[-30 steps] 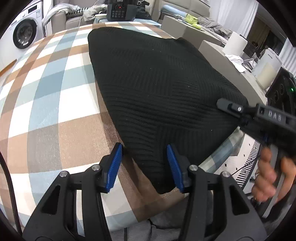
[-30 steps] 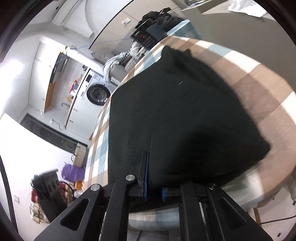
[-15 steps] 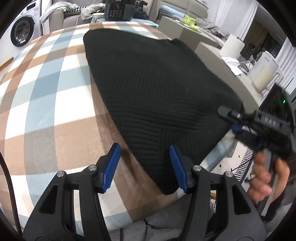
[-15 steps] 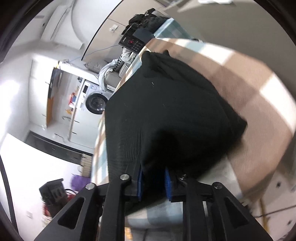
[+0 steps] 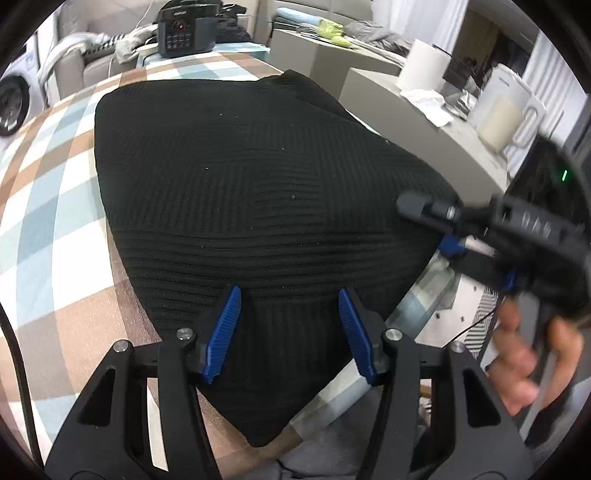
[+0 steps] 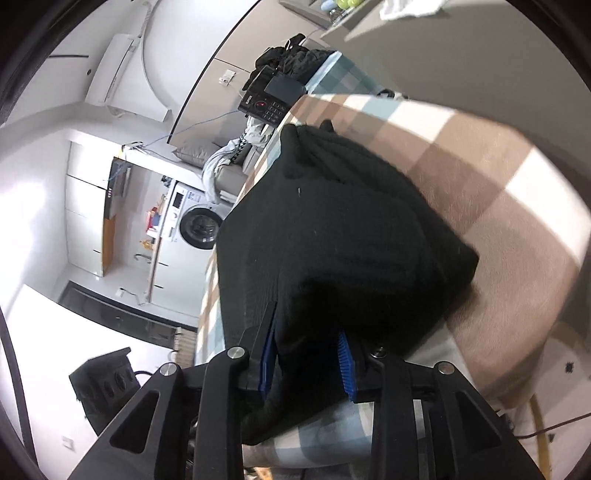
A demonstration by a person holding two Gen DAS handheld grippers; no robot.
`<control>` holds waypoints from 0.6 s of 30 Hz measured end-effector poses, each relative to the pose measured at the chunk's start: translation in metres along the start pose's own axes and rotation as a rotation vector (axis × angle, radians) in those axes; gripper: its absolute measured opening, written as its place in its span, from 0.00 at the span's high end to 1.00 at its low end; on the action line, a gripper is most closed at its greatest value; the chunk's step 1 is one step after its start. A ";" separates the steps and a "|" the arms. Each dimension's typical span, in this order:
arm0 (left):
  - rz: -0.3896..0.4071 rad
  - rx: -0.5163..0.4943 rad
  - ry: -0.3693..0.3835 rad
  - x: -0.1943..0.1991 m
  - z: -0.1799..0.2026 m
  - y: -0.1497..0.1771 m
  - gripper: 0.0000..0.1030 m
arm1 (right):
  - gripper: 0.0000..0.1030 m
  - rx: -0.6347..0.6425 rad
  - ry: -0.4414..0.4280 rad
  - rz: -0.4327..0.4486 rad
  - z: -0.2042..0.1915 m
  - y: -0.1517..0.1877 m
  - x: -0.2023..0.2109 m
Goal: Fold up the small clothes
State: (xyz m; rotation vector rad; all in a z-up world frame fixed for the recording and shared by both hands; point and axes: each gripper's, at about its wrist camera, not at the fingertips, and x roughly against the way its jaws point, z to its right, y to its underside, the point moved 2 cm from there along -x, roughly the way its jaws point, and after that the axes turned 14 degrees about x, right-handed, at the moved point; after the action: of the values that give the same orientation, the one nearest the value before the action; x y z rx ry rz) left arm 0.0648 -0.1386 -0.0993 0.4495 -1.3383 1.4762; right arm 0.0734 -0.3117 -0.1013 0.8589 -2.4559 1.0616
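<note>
A black ribbed knit garment point(image 5: 258, 192) lies folded on the checked tablecloth point(image 5: 48, 206), its near corner reaching the table's front edge. My left gripper point(image 5: 290, 332) hovers open over that near corner, with a blue pad on either side of the cloth and neither pressing it. In the left wrist view my right gripper point(image 5: 428, 208) reaches in from the right at the garment's right edge, held by a hand point(image 5: 524, 350). From the right wrist view, the right gripper point(image 6: 306, 360) has its jaws opening, with the garment's point(image 6: 351, 229) edge lying loosely between the pads.
A black keypad appliance point(image 5: 184, 27) stands at the table's far end. A grey counter on the right carries a paper roll point(image 5: 424, 64) and a white jug point(image 5: 506, 110). A washing machine point(image 6: 199, 225) stands across the room. The table drops off just under both grippers.
My left gripper has slid right, from straddling the garment's left edge to sitting over its near corner. The right gripper's jaws have gone from pinched on the edge to visibly apart.
</note>
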 end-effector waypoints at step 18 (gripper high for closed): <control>-0.006 -0.010 0.022 0.000 -0.006 0.003 0.49 | 0.75 -0.051 0.104 0.077 0.032 -0.033 0.023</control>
State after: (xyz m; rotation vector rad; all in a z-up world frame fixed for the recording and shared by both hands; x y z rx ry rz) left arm 0.0644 -0.1332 -0.1025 0.4291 -1.3251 1.4653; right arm 0.0751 -0.3618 -0.0930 0.6816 -2.4347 1.0381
